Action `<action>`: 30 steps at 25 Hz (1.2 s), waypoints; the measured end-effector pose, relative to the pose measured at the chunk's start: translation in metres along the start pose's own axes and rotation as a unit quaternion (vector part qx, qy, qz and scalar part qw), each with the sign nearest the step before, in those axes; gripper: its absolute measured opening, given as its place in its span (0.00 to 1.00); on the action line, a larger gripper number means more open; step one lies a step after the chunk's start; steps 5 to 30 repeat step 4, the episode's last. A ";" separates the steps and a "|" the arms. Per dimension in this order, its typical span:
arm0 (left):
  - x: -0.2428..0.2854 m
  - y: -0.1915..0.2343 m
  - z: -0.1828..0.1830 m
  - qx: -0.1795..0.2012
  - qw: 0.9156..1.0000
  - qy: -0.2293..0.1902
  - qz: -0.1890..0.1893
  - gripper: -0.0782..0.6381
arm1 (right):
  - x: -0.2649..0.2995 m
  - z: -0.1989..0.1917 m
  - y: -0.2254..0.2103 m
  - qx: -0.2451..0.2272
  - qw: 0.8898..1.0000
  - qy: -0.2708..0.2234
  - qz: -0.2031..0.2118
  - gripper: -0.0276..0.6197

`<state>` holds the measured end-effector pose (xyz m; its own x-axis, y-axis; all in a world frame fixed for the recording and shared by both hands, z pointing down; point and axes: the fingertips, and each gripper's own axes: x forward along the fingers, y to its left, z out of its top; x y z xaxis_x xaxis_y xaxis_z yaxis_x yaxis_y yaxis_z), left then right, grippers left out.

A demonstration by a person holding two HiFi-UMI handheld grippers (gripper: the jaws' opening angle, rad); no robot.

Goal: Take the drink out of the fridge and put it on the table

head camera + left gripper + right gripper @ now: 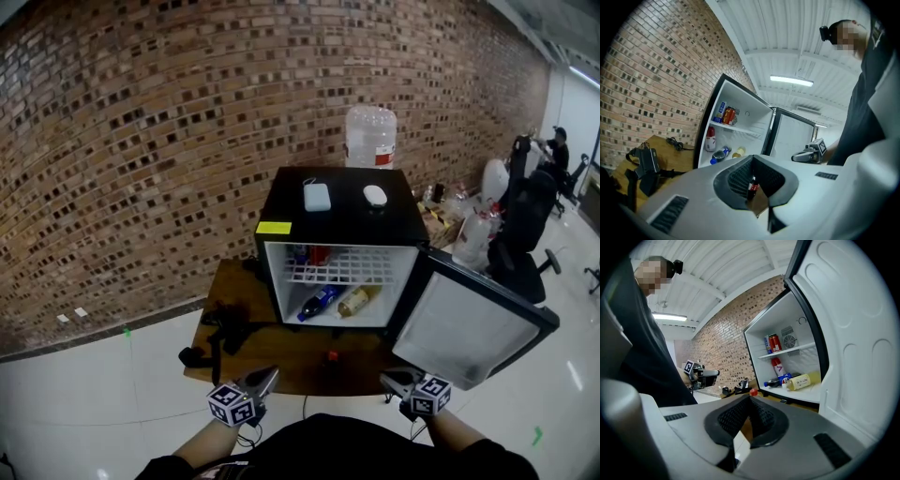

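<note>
The mini fridge (pixel 342 220) stands open on a wooden table (pixel 291 366), its door (pixel 473 323) swung out to the right. A blue bottle (pixel 320 301) and a yellow bottle (pixel 359 300) lie on the fridge floor, with cans (pixel 309 254) on the wire shelf above. On the table in front of the fridge stands a small dark drink bottle with a red cap (pixel 331 357), also seen past the jaws (pixel 752 187) (pixel 753 392). My left gripper (pixel 270 374) (pixel 752 160) and right gripper (pixel 386 377) (pixel 750 397) hover at the table's near edge on either side of it, both shut and holding nothing.
Black gear with straps (pixel 225 328) lies on the table's left part. A water jug (pixel 370 137) stands behind the fridge and two white items (pixel 317 197) sit on top of it. Office chairs (pixel 525 225) and a person are at the far right.
</note>
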<state>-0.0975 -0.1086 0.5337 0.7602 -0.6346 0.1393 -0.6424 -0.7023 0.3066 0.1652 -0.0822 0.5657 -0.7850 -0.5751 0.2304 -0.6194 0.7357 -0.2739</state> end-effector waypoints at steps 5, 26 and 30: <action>-0.001 0.006 -0.002 -0.001 1.000 -0.003 0.004 0.10 | 0.007 -0.004 0.000 0.001 1.000 0.005 0.007 0.03; -0.001 0.006 -0.002 -0.001 1.000 -0.003 0.004 0.10 | 0.007 -0.004 0.000 0.001 1.000 0.005 0.007 0.03; -0.001 0.006 -0.002 -0.001 1.000 -0.003 0.004 0.10 | 0.007 -0.004 0.000 0.001 1.000 0.005 0.007 0.03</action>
